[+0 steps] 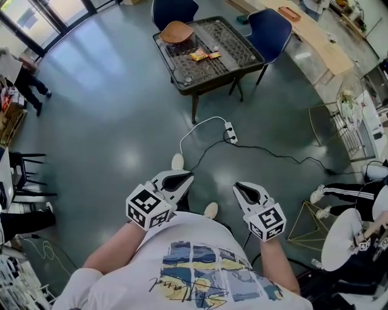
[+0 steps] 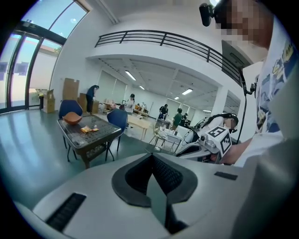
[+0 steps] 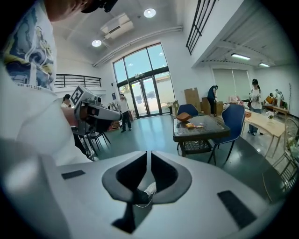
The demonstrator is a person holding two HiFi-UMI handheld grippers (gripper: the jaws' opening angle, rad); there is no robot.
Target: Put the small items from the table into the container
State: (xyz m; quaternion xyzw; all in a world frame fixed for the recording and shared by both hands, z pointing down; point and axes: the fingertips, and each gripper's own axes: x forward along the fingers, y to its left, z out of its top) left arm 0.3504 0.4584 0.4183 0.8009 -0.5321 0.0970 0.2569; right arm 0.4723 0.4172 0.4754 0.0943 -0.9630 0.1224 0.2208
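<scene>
Holding a left gripper (image 1: 185, 178) and right gripper (image 1: 241, 189), both pinched closed and empty, a person (image 1: 200, 266) faces one table (image 1: 242, 63) at twelve o'clock bearing one orange bowl (image 1: 176, 31) and two packets (image 1: 198, 56), lined nine-to-three.

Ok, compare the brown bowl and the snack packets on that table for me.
The brown bowl is round and raised, while the snack packets lie flat. The bowl is much the larger, and the packets are small. The bowl sits at a corner beside a blue chair; the packets lie nearer the middle. Both rest on the dark table, apart from each other.
</scene>
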